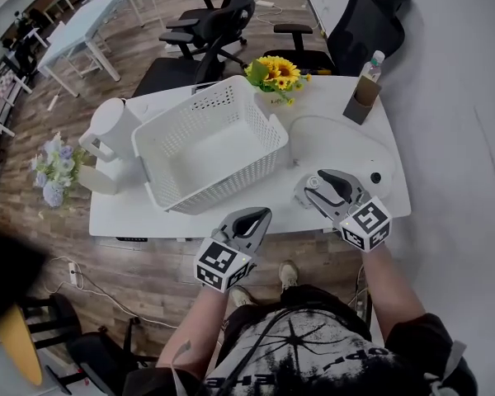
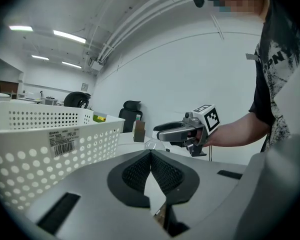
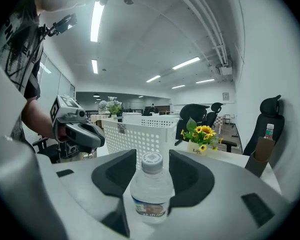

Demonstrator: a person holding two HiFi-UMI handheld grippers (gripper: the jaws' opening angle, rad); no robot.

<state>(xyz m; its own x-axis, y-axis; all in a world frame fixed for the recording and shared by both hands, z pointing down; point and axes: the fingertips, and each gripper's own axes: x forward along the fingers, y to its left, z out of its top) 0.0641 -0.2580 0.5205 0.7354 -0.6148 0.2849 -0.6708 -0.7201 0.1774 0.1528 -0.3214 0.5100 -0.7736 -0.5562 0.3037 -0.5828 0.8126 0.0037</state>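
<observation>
Wooden flooring and office chairs are seen in the head view around a white surface (image 1: 346, 151), on which a white perforated basket (image 1: 231, 184) and a pot of sunflowers (image 1: 276, 73) are set. The left tool (image 1: 252, 219) is held just off the surface's front edge, near the basket. The right tool (image 1: 323, 184) is held over the front right part of the surface. In the left gripper view, the left tool's jaws are seen pressed together with nothing between them, and the basket is seen close by on the left. In the right gripper view, a clear water bottle (image 3: 151, 194) with a white cap is clamped upright between the right tool's jaws, with the basket and sunflowers behind it.
</observation>
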